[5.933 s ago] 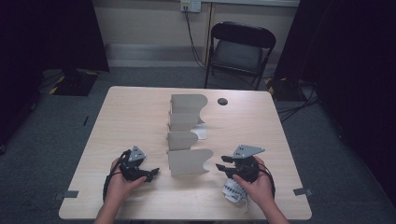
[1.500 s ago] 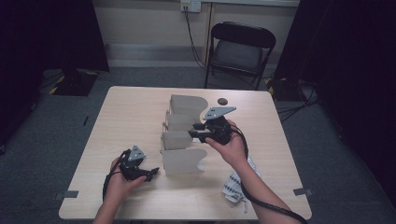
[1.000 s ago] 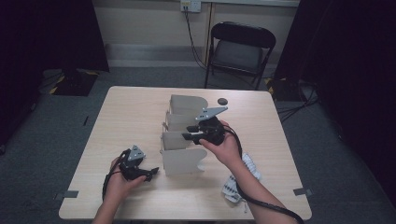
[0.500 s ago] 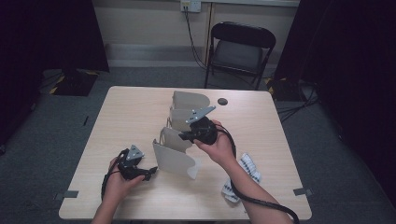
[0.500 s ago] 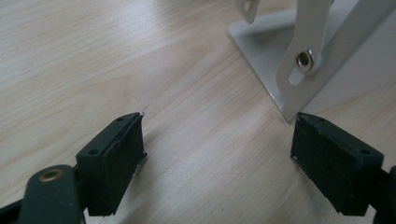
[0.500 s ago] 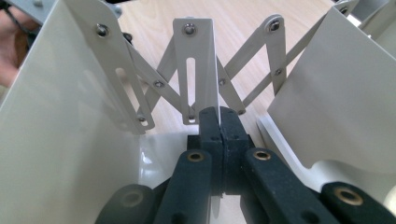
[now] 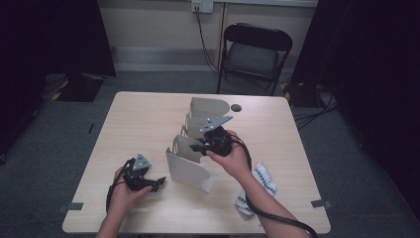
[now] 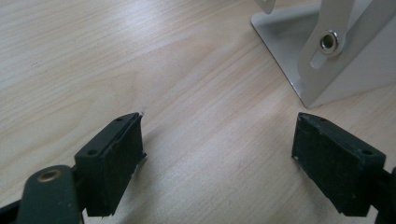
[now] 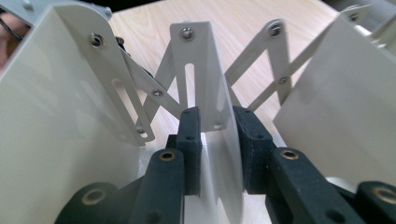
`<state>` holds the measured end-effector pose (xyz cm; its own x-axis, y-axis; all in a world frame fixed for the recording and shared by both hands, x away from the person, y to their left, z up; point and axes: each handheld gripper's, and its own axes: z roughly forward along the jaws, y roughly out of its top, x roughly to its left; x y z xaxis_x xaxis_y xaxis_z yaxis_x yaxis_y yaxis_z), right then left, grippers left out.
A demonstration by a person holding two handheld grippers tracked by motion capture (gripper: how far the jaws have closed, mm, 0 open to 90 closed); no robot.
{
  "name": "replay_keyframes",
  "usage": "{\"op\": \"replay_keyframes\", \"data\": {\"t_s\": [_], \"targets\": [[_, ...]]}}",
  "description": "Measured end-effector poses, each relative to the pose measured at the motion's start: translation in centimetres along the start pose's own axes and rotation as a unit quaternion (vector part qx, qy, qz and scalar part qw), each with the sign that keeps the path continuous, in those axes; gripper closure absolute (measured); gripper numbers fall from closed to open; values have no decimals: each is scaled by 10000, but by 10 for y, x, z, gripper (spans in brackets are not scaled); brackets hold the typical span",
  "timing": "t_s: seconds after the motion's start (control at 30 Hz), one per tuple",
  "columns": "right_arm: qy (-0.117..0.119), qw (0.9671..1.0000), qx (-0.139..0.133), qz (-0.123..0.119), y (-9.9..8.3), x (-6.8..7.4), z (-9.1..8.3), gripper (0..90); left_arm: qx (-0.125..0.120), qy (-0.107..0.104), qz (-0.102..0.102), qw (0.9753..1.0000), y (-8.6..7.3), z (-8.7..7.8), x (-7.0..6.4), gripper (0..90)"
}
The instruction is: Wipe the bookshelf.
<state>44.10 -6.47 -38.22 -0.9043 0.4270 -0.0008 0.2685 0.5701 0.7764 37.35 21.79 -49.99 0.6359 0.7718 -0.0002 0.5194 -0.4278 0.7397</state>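
Mid-table, right gripper (image 7: pixel 198 147) clamps a middle divider (image 9: pixel 212 116) of the folding rack (image 7: pixel 190 171), front end swung left; left gripper (image 7: pixel 157 182) rests released beside it. Pull slow and straight, brace the front panel so linkage won't twist

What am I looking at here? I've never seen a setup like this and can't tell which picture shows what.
A person sits at a wooden table with a hand-held two-jaw tool in each hand. The high view looks down from above. The other two pictures come from small cameras riding on the tools, looking along their black jaws. The right gripper is clamped on one thin panel of a beige expandable file rack, whose panels are joined by scissor-like metal links. The left gripper rests open near the rack's end, holding nothing. A small dark disc and a striped packet also lie on the table.
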Motion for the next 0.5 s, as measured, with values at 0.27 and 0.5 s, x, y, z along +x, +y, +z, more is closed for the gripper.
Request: {"op": "replay_keyframes", "data": {"t_s": [0.27, 0.5], "targets": [[-83, 9999, 25, -82, 0, 1, -1, 900, -1, -2, -13, 10000, 0, 0, 0, 159], [-454, 9986, -255, -94, -7, 3, -22, 900, -1, -1, -13, 10000, 0, 0, 0, 158]]}}
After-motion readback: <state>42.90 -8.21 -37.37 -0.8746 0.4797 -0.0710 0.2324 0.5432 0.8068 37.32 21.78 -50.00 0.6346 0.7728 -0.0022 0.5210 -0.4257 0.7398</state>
